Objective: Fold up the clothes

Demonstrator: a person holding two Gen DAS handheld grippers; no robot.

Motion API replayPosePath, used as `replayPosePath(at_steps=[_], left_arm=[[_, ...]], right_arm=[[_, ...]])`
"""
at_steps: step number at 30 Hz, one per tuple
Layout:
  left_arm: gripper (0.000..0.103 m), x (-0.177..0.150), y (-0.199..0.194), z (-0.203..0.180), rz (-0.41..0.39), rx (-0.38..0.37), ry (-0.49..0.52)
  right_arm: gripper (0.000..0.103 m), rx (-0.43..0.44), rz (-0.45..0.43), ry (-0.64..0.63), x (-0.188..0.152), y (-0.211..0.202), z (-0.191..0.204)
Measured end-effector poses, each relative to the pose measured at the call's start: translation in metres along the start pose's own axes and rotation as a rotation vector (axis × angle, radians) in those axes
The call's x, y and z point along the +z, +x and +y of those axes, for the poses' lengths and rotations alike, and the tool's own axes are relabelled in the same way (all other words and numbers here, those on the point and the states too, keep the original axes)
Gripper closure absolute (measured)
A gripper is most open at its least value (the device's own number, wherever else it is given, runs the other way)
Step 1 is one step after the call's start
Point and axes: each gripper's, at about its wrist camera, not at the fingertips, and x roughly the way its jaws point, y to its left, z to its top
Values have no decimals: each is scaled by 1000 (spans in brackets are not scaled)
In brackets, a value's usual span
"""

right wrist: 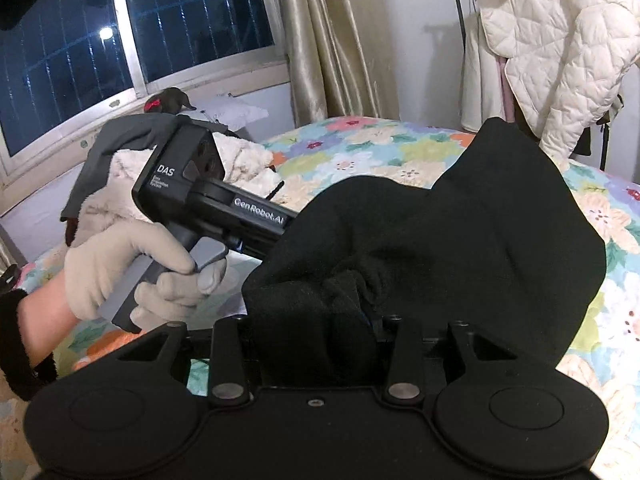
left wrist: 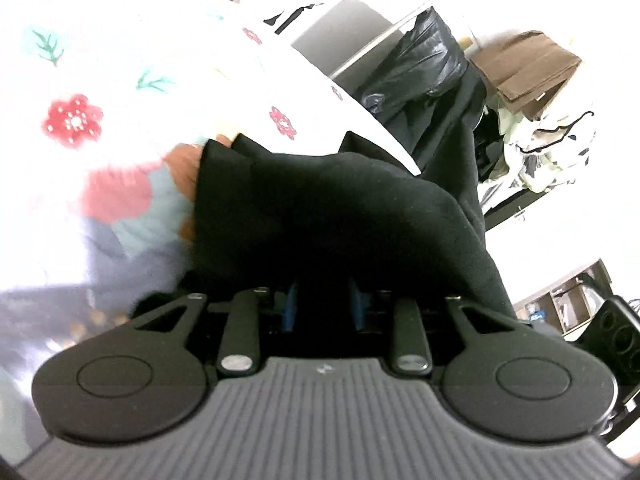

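A black garment (right wrist: 460,232) is held up over the floral bed. In the right wrist view its bunched edge is drawn into my right gripper (right wrist: 352,316), which is shut on it; the fingertips are hidden by cloth. A gloved hand (right wrist: 120,264) holds the left gripper's body (right wrist: 224,204), whose front end disappears under the same garment. In the left wrist view the black garment (left wrist: 328,208) drapes over my left gripper (left wrist: 323,300). That gripper is shut on the cloth, and only the blue finger pads (left wrist: 290,306) show beneath it.
A floral bedspread (right wrist: 380,148) lies below. A fluffy cream garment (right wrist: 120,184) and a grey one (right wrist: 120,132) sit at the bed's far left by the window (right wrist: 80,40). A cream quilted jacket (right wrist: 560,48) hangs at the right. A black bag (left wrist: 428,64) and a brown box (left wrist: 524,68) stand beyond the bed.
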Motion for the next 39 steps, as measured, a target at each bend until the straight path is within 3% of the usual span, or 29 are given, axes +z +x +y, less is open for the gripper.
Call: replayPosePath(at_steps=[6, 11, 14, 15, 16, 17, 19, 21, 23, 27, 32, 34, 36, 38, 39], left_arm=[[79, 8, -11, 7, -63, 107, 79], [79, 23, -37, 8, -171, 216, 106], [77, 21, -29, 9, -135, 211, 132], [73, 20, -26, 9, -123, 209, 140], [62, 19, -23, 9, -111, 207, 149], [60, 18, -21, 10, -99, 205, 158], [61, 17, -15, 10, -75, 201, 175], [65, 16, -10, 11, -50, 197, 192], [89, 14, -4, 11, -26, 193, 209], [92, 11, 0, 10, -3, 186, 236], [92, 8, -15, 4, -50, 181, 247], [92, 6, -22, 2, -68, 179, 251], [92, 5, -28, -1, -87, 177, 256], [92, 3, -34, -3, -106, 175, 260], [92, 3, -37, -4, -115, 174, 262]], right_arm=[[57, -85, 59, -106, 8, 34, 28], [50, -141, 111, -134, -8, 62, 45], [48, -165, 126, -179, -24, 74, 55], [48, -177, 132, -202, -27, 78, 60], [48, -194, 139, -231, -29, 82, 67], [48, -211, 151, -252, -29, 85, 72], [47, -229, 171, -261, -26, 90, 77], [40, -232, 175, -262, -24, 91, 78], [32, -230, 174, -276, -25, 84, 83], [31, -187, 132, -237, -23, 39, 88], [31, -171, -1, 63, -19, -31, 46], [44, -189, -18, 164, -24, -46, 22], [70, -160, -7, 235, -32, -48, 2], [80, -67, 17, 322, -42, -38, -14], [80, -37, 20, 356, -48, -30, -17]])
